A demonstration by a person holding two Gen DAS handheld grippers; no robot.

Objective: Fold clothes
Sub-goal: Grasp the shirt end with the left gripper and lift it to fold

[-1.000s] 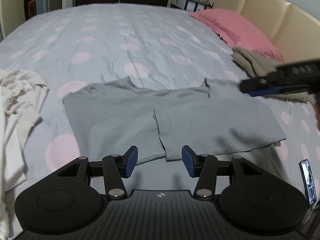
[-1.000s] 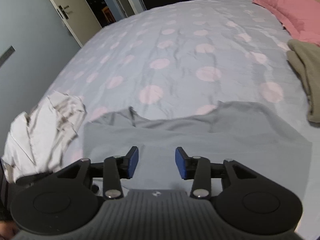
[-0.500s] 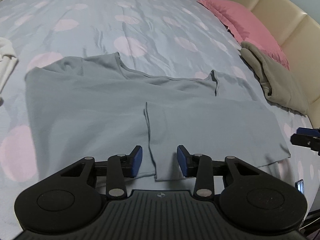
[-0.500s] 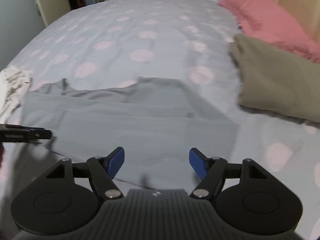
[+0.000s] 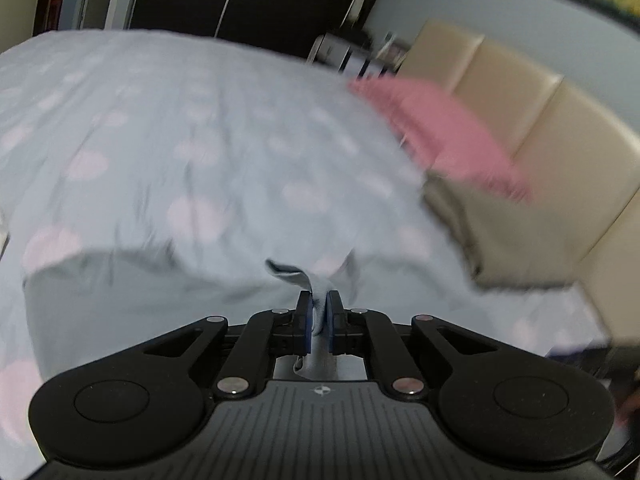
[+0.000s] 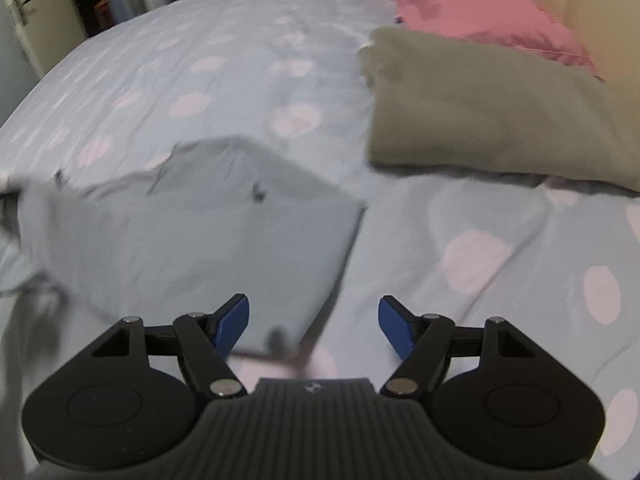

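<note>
While a pinch of the grey shirt point(image 5: 312, 280) is being clamped by the left gripper point(image 5: 319, 320), whose jaws have just been closing, its near corner is being approached by the right gripper point(image 6: 314, 320), jaws apart; folding is being judged barely begun.

A pale blue bedspread point(image 6: 248, 80) dotted with pink spots covers the bed. At two o'clock a pink pillow point(image 6: 472, 4) lies against the beige padded headboard point(image 5: 532, 120). Just before it rests what seems a folded olive blanket point(image 6: 480, 108).
</note>
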